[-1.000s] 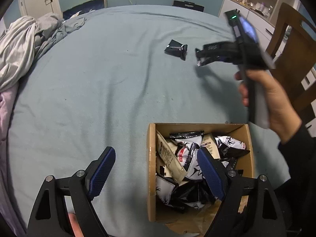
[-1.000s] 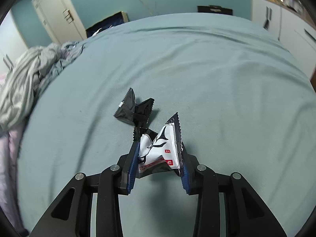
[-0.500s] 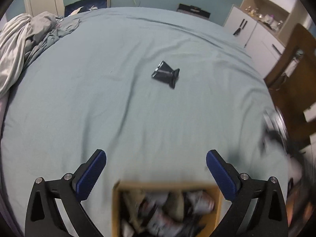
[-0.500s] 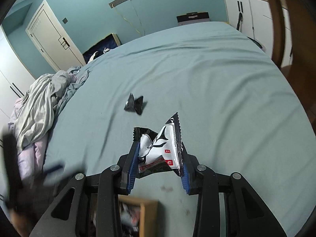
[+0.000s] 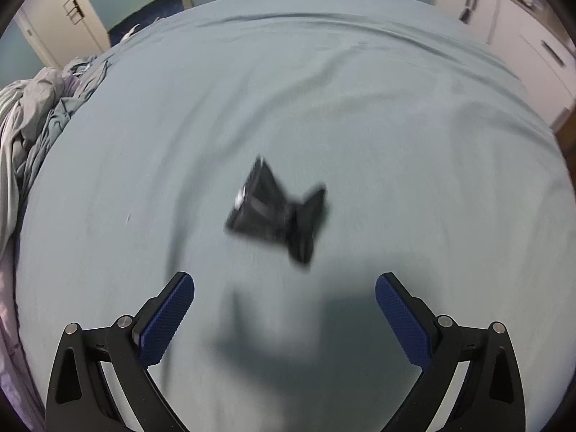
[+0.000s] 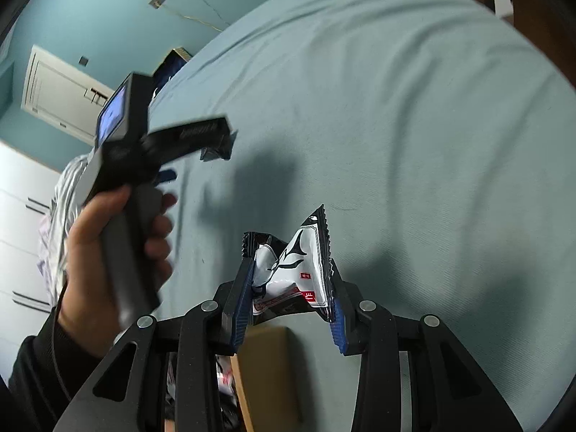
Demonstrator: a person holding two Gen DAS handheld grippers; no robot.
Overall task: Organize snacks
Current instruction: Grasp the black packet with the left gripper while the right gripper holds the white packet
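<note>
Across the whole scene a pale teal bedsheet point(image 5: 324, 108) covers the bed, lightly wrinkled, running far toward a teal wall. Crumpled grey bedding point(image 5: 32, 118) is heaped at the far left edge. White cupboards point(image 5: 511, 32) stand at the far right, a white door point(image 5: 61, 18) at the far left.

In the right wrist view a cardboard box point(image 6: 266, 367) sits at the near edge, under the tool; only one brown wall and a few wrappers inside show past the black frame.

Left gripper point(image 5: 284, 320): jaws wide apart, nothing between them, pointing steeply down at the sheet, its shadow on the cloth just below. In the right wrist view the person's left hand point(image 6: 108, 252) grips its handle, dark sleeve at the wrist.

Black snack packet point(image 5: 277, 216) lies alone on the sheet, mid-bed, just beyond the left tool's blue pads point(image 5: 165, 324), not touching them; blurred, label unreadable.

Right gripper point(image 6: 291, 288): jaws narrow, clamped on a black-and-white snack packet point(image 6: 291, 266) with a red label, packet upright, serrated top edge sticking out past the fingertips, held in the air over the near bed edge just above the box.
</note>
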